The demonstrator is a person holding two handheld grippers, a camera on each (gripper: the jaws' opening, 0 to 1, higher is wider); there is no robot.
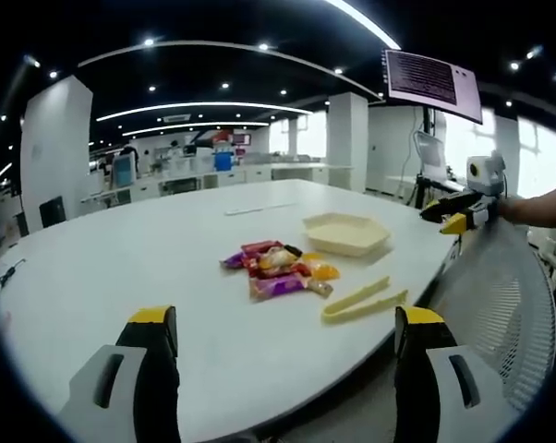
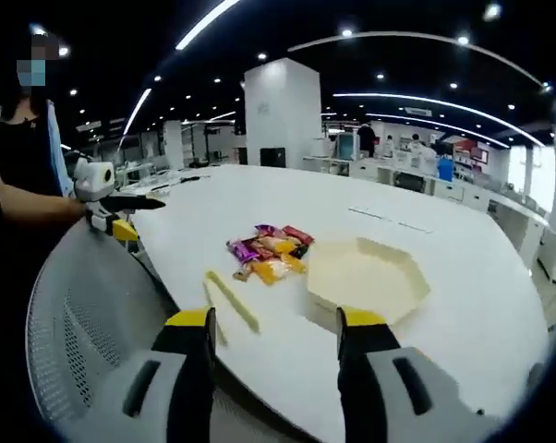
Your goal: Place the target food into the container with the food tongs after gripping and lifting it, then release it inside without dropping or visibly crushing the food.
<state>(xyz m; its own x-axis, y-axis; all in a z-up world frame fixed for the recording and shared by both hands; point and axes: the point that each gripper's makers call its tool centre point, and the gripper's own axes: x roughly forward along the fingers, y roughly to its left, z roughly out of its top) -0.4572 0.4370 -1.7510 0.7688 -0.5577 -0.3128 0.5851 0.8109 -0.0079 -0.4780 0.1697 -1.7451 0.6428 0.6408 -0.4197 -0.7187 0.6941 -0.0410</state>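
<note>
A large white desk (image 1: 167, 268) is seen from two sides, and nothing on it has been taken up. The food tongs (image 1: 364, 302) lie flat near the desk's edge, on the side where a mesh chair back (image 2: 84, 323) stands – their two pale yellow arms are parted only slightly, sprung open at rest, and nothing is held between them. The target food, a small heap of wrapped snacks (image 1: 278, 269), is gathered toward the middle of the desk, just beside the tongs and apart from them. The container (image 2: 366, 277), a shallow cream hexagonal tray, sits near the same edge beside the heap and appears empty, presumably set close so that the carry is short.

The left gripper (image 1: 285, 337) is held off the desk with its jaws spread wide, and the right gripper (image 2: 276, 332) likewise – both bare. The task is judged not yet begun: the tongs must first be grasped by a gripper, and a gentle squeeze will be needed so the wrappers are not crushed.
</note>
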